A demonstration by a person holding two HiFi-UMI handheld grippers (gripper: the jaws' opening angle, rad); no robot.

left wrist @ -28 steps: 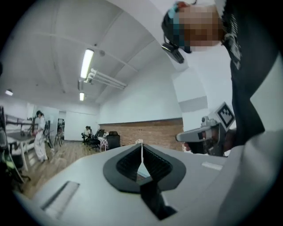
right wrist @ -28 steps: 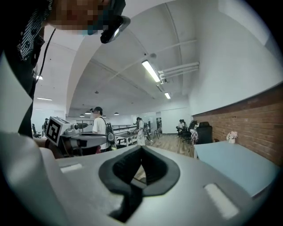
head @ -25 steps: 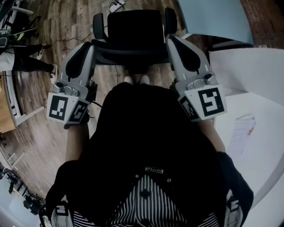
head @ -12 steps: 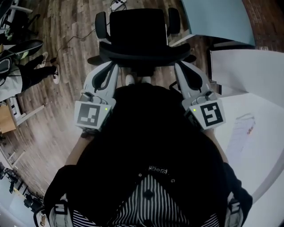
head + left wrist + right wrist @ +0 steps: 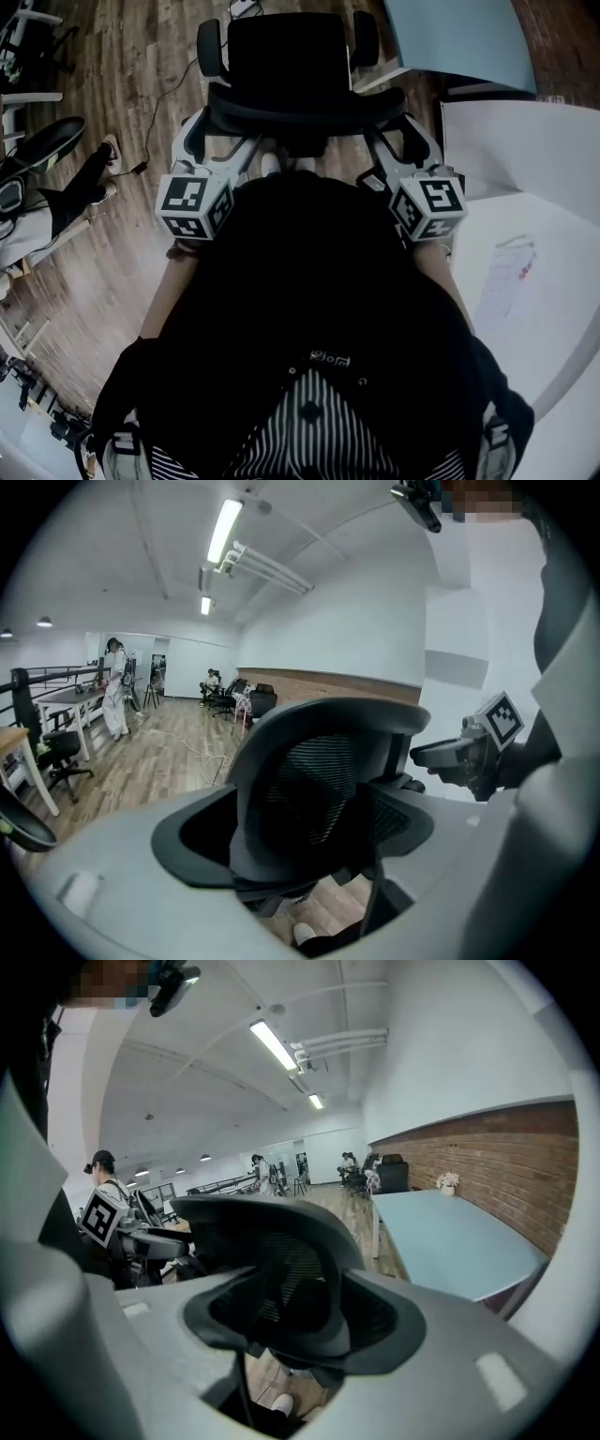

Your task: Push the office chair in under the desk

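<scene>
Over the wood floor (image 5: 122, 94) the chair (image 5: 289, 66) stands at 12 o'clock, its back running 9-to-3 between the left gripper (image 5: 220, 133) and right gripper (image 5: 389, 136), both equally near, their jaws just opened wide and unclamped round its ends, the desk (image 5: 525, 187) at 3 o'clock.

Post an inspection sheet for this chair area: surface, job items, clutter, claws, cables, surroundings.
Surface: wood floor.
Job's things: office chair, back toward the person; white desk at right.
Clutter: paper on the white desk.
Claws: left claw and right claw open, jaws just been opening, chair's back rim between each pair.
Cables: cable on floor left of chair.
Surroundings: blue table beyond the desk; another person at left.
</scene>
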